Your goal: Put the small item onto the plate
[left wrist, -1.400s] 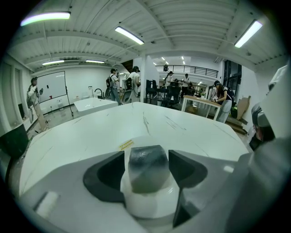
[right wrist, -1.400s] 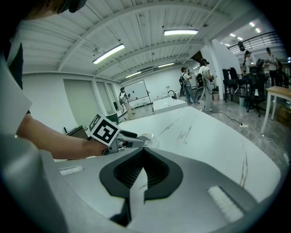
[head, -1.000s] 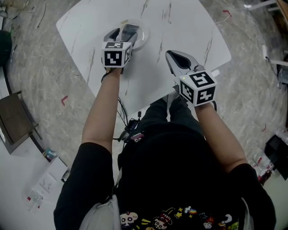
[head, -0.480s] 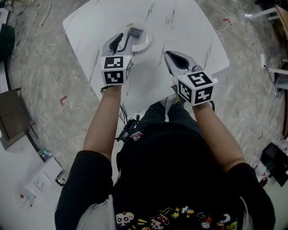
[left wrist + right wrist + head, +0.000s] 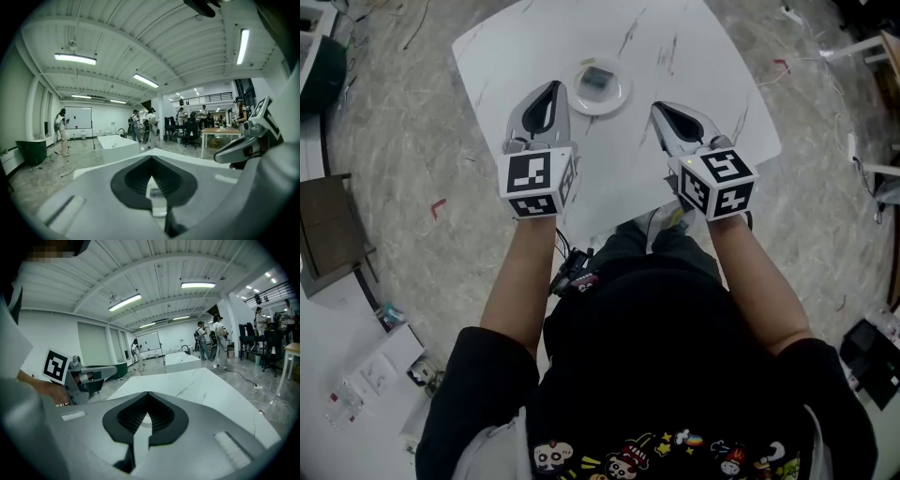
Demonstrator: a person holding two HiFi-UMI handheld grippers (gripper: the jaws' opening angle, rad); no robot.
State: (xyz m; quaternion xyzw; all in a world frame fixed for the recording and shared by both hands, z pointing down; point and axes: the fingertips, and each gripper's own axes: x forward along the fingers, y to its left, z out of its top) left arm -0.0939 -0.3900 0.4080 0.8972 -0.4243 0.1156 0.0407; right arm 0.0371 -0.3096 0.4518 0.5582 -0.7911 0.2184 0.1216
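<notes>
Left bare room on the surface (image 5: 614, 150) between left claw (image 5: 547, 97) and right claw (image 5: 668, 114), and along the far right edge. Blocked the far middle with the plate (image 5: 621, 94) holding the small item (image 5: 596, 79), near the left claw's tip.

The left claw (image 5: 553, 86) and right claw (image 5: 660, 107) point forward side by side, both closed, empty.

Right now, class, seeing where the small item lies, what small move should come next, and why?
Probably only a retreat: ease both grippers away towards the body. The small item already lies on the plate, and the left gripper and right gripper are shut, empty and apart from it, so the job looks done.
</notes>
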